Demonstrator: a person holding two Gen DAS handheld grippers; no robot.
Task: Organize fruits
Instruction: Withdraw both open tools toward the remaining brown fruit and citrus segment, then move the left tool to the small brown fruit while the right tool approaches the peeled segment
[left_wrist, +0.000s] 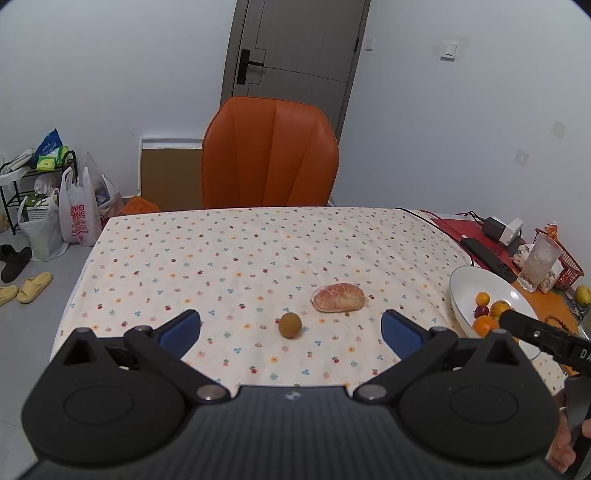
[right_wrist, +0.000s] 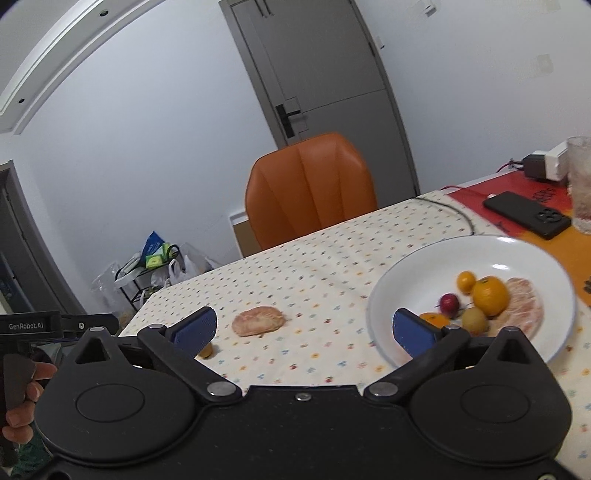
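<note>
A peeled citrus piece (left_wrist: 338, 297) lies on the flowered tablecloth (left_wrist: 221, 258), with a small brown round fruit (left_wrist: 290, 325) just in front of it to the left. A white bowl (left_wrist: 465, 284) at the right holds several fruits: oranges, a small red fruit, a brown fruit and another peeled citrus piece (right_wrist: 524, 306). My left gripper (left_wrist: 290, 330) is open and empty, above the table with the brown fruit between its fingers' line. My right gripper (right_wrist: 304, 328) is open and empty, between the peeled piece (right_wrist: 258, 320) and the bowl (right_wrist: 406, 273). The brown fruit (right_wrist: 205, 350) peeks from behind its left finger.
An orange chair (left_wrist: 269, 155) stands at the table's far edge. At the far right lie a black phone (right_wrist: 528, 218), chargers and cables (left_wrist: 502, 229), a plastic cup (left_wrist: 539, 262) and a red basket (left_wrist: 570, 269). Bags and a rack (left_wrist: 44, 192) sit on the floor at left.
</note>
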